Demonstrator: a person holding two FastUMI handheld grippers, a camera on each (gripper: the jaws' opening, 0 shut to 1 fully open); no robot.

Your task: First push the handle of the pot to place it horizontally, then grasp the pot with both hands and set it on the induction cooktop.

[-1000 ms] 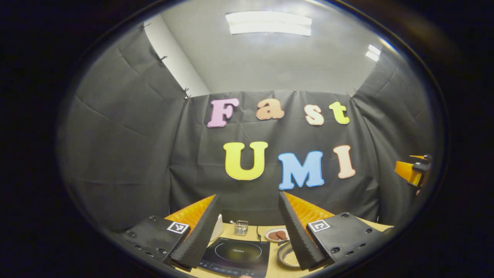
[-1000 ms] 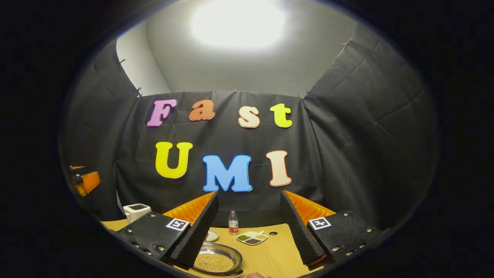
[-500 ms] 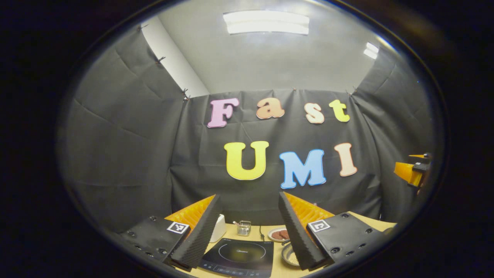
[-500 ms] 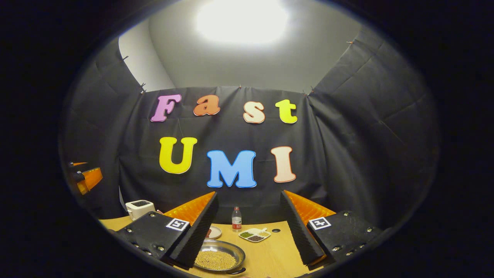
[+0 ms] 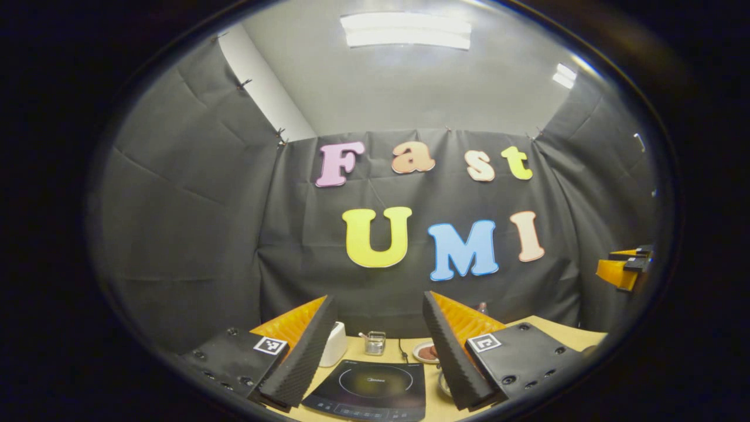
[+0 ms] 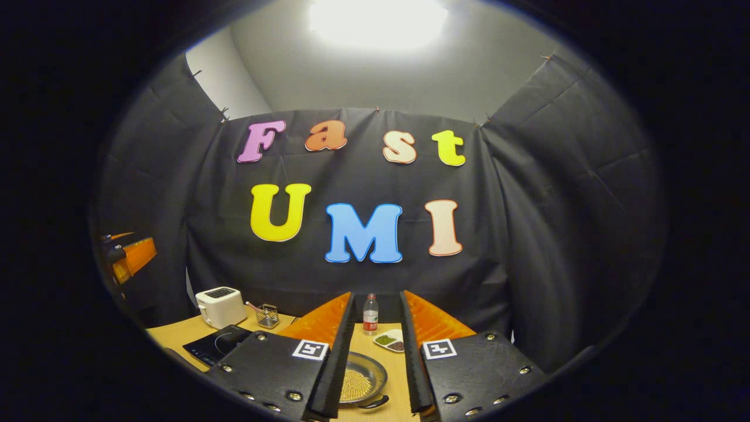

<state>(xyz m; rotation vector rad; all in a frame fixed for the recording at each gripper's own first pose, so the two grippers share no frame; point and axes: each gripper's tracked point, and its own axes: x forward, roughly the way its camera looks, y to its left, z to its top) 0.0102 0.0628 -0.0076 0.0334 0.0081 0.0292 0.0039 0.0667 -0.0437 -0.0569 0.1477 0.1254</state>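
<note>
In the left gripper view the left gripper [image 5: 378, 351], with its two black ribbed fingers backed in orange, stands wide apart above the table and has hold of nothing. Between those fingers lies the flat black glass induction cooktop [image 5: 369, 384] on the pale wooden table [image 5: 433, 407], its ring mark bare. A sliver of the shallow round metal pot [image 5: 443, 384] peeks out just left of the right-hand finger, beside the cooktop on its right.

In the right gripper view the right gripper [image 6: 375, 351] has its fingers drawn in to a narrow gap, with nothing between them; they hang in the air over the table. Through that gap the same pot [image 6: 360, 381] sits on the wood, filled with small yellow grains, and its dark handle [image 6: 375, 402] lies at the near rim. The cooktop [image 6: 214, 346] shows well to the pot's left, apart from it.

Farther back in the right gripper view are a small white divided dish of green and dark beans [image 6: 391, 341], then a clear plastic bottle with a red label [image 6: 370, 315] near the black cloth wall [image 6: 527, 205]. To the left stand a small wire basket [image 6: 267, 315] and a white toaster [image 6: 221, 306]. A small plate with brown pieces [image 5: 426, 351] lies behind the pot in the left gripper view. Overhead, a bright ceiling light [image 6: 378, 20] glows
</note>
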